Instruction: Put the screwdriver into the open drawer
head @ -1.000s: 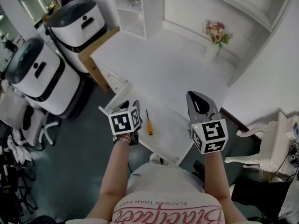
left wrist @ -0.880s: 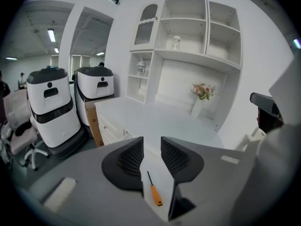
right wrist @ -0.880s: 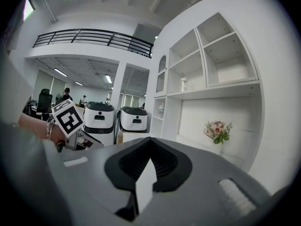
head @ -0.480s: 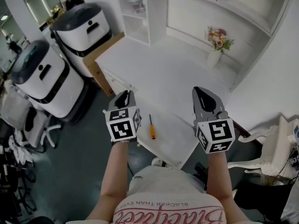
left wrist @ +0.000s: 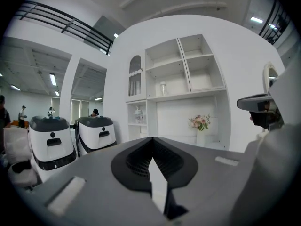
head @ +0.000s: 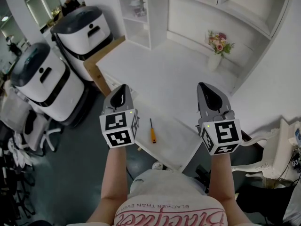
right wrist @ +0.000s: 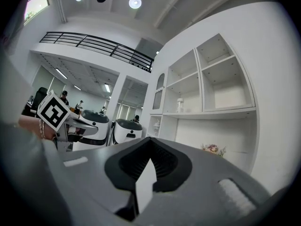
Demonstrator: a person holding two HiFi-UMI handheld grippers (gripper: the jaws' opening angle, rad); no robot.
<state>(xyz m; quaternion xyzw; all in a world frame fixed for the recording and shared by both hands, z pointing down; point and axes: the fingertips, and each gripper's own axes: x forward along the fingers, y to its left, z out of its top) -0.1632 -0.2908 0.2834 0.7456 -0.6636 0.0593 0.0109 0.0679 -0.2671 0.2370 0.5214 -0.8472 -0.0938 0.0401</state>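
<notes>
The left hand-held gripper (head: 122,92) has its jaws brought together with nothing between them; in the left gripper view (left wrist: 150,141) the two dark pads meet at their tips over empty air; the right hand-held gripper (head: 207,93) is likewise narrowed to a close and empty, its tips touching in the right gripper view (right wrist: 149,144). Both are held up above the white surface (head: 174,74), side by side and well apart, pointing away from the person. The screwdriver (head: 152,131) lies flat on the surface between the two hand-held grippers, below them, nearer the left one and just to the right of its marker cube; its orange handle is toward the person and its dark shaft points away; neither hand-held gripper touches it. Ahead of the right hand-held gripper, at the far edge of the surface, stands a vase of flowers (head: 216,44); ahead of the left one rises a white shelf unit (head: 140,13). To the left of the left hand-held gripper, on the floor, stand two white machines with dark tops (head: 84,29).
</notes>
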